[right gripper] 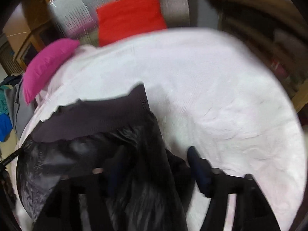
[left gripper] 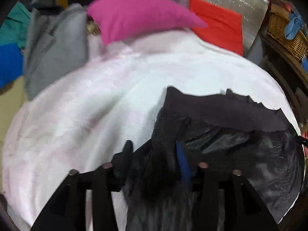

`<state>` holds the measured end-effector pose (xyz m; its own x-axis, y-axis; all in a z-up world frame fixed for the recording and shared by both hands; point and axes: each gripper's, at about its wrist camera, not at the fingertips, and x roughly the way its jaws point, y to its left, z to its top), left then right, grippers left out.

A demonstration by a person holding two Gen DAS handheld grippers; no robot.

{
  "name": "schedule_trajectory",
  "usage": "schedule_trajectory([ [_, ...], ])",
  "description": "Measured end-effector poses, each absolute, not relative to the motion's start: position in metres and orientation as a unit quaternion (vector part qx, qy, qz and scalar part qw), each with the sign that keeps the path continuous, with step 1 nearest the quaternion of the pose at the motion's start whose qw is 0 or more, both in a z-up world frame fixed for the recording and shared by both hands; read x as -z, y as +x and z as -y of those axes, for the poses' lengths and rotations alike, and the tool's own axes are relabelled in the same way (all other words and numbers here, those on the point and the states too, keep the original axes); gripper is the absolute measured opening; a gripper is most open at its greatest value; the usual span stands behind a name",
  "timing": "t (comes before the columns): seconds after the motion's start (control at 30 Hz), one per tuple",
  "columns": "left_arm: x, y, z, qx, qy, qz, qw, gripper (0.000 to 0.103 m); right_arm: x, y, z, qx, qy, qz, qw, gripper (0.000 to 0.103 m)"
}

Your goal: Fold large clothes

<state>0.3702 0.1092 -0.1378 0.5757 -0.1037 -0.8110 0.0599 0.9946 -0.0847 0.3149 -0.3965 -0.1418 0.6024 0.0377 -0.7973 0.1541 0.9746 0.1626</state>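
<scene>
Tongs, left [left gripper: 154, 154]: mine, spread around jacket [left gripper: 221, 127] cloth. Tongs, right [right gripper: 154, 163]: spread, jacket bunched between. Jacket: black, at six o'clock on white bed [right gripper: 211, 86]. Folding barely begun; all folds remain, I judge.

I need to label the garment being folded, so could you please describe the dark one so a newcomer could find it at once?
Start from the white bedsheet covering the bed. At its near edge, nearest both cameras, lies the black jacket, draped across the fingers of both tools. Unlike the pink pillow and red pillow at the far end, it is glossy, with a matte ribbed band.
</scene>
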Motion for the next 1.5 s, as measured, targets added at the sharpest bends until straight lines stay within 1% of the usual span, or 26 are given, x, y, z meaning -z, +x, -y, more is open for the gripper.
schedule_trajectory([
  [0.03,0.127,0.354,-0.106,0.034,-0.011,-0.442,0.896,0.059,0.130,0.298,0.390,0.038,0.095,-0.425,0.899,0.071],
  [0.1,0.117,0.333,-0.103,0.021,-0.004,-0.423,0.906,0.069,0.113,0.272,0.377,0.031,0.092,-0.398,0.912,0.075],
  [0.2,0.108,0.294,-0.088,0.033,-0.006,-0.405,0.914,0.072,0.104,0.239,0.349,0.006,0.083,-0.371,0.925,0.078],
  [0.33,0.116,0.267,-0.066,0.051,0.009,-0.409,0.911,0.073,0.131,0.223,0.309,-0.002,0.050,-0.390,0.919,0.079],
  [0.47,0.133,0.255,-0.053,0.059,0.008,-0.432,0.900,0.073,0.168,0.229,0.312,0.005,0.060,-0.435,0.898,0.080],
  [0.6,0.141,0.248,-0.055,0.055,-0.007,-0.447,0.893,0.073,0.160,0.233,0.314,0.010,0.083,-0.435,0.897,0.080],
  [0.7,0.142,0.243,-0.056,0.050,-0.013,-0.449,0.892,0.073,0.145,0.225,0.309,0.003,0.078,-0.414,0.907,0.080],
  [0.73,0.143,0.242,-0.057,0.049,-0.016,-0.450,0.892,0.073,0.143,0.221,0.307,0.002,0.074,-0.408,0.910,0.081],
  [0.77,0.144,0.242,-0.058,0.049,-0.019,-0.451,0.891,0.073,0.143,0.220,0.307,0.003,0.071,-0.405,0.912,0.084],
  [0.9,0.151,0.243,-0.059,0.045,-0.020,-0.460,0.886,0.073,0.168,0.225,0.315,0.015,0.084,-0.446,0.891,0.085],
  [0.93,0.152,0.243,-0.059,0.042,-0.019,-0.465,0.884,0.073,0.170,0.225,0.318,0.014,0.093,-0.444,0.891,0.085],
  [1.03,0.149,0.238,-0.062,0.039,-0.025,-0.462,0.885,0.073,0.156,0.219,0.316,0.018,0.099,-0.435,0.895,0.085],
  [1.17,0.132,0.221,-0.064,0.042,-0.045,-0.442,0.895,0.073,0.119,0.196,0.302,0.006,0.105,-0.395,0.912,0.085],
  [1.23,0.118,0.204,-0.059,0.042,-0.054,-0.425,0.903,0.075,0.105,0.182,0.291,0.001,0.110,-0.386,0.916,0.087],
  [1.3,0.105,0.187,-0.053,0.048,-0.063,-0.406,0.911,0.081,0.094,0.166,0.280,-0.003,0.118,-0.382,0.917,0.088],
  [1.5,0.076,0.134,-0.033,0.066,-0.061,-0.365,0.927,0.083,0.082,0.100,0.246,-0.035,0.139,-0.356,0.923,0.092],
])
